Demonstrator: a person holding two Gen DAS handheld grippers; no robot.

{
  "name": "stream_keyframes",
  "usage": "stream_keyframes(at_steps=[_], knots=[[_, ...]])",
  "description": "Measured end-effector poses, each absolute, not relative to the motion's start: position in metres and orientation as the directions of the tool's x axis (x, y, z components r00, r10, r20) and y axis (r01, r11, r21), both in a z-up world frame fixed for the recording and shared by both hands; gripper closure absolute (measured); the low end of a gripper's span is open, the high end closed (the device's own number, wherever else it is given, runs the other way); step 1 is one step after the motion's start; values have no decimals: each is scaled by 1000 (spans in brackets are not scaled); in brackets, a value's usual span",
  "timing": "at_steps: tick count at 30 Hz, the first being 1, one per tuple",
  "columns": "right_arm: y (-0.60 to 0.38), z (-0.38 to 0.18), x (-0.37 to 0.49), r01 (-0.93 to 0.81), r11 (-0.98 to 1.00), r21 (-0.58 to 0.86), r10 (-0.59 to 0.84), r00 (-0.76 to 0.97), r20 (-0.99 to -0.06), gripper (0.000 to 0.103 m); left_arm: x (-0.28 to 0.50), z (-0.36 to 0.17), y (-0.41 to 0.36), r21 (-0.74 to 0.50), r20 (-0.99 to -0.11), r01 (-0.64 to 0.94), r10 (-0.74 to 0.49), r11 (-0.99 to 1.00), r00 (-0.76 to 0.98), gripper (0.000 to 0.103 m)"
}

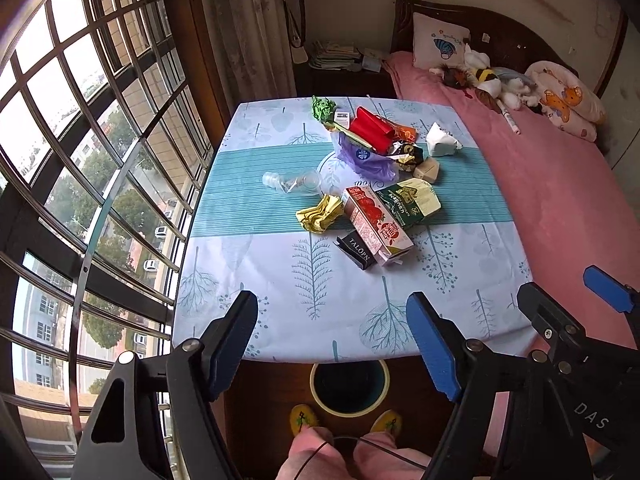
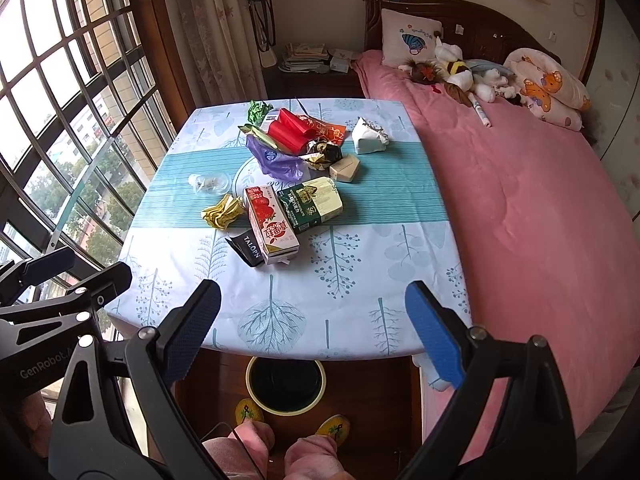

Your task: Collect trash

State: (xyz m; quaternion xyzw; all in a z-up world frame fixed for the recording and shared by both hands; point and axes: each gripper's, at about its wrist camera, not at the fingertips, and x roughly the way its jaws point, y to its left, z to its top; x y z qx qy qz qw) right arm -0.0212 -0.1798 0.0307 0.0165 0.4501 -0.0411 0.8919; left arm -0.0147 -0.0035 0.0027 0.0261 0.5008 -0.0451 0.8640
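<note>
Trash lies in a heap on the table: a strawberry milk carton, a black TALOPN box, a green box, a yellow crumpled wrapper, a clear plastic bottle, a purple bag and a red packet. A bin stands on the floor under the near table edge. My left gripper and right gripper are open, empty, held above the near edge.
A bed with a pink cover adjoins the table's right side, with pillows and plush toys at its head. A barred window runs along the left. The person's slippered feet stand by the bin.
</note>
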Motion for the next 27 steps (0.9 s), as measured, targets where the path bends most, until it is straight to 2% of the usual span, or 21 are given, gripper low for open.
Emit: stream_keyframes(at_steps=[5,11,21,27], knots=[[-186,33,-35,72,997,0,-43,588,-808,10,-16,2,-3,-13,-870,77,-49,997,491,24],[-190,30,-36,35,999,5,-17,588,-809,11,-17,-3,-13,-20,-877,63,-48,998,478,34],[-216,35,-15,-35,999,36,50,607,-793,13,-13,-11,-19,-32,-878,27,-41,999,477,34],[-217,22,6,-99,993,68,113,582,-806,22,-9,-21,-6,12,-882,-25,22,1000,470,34]])
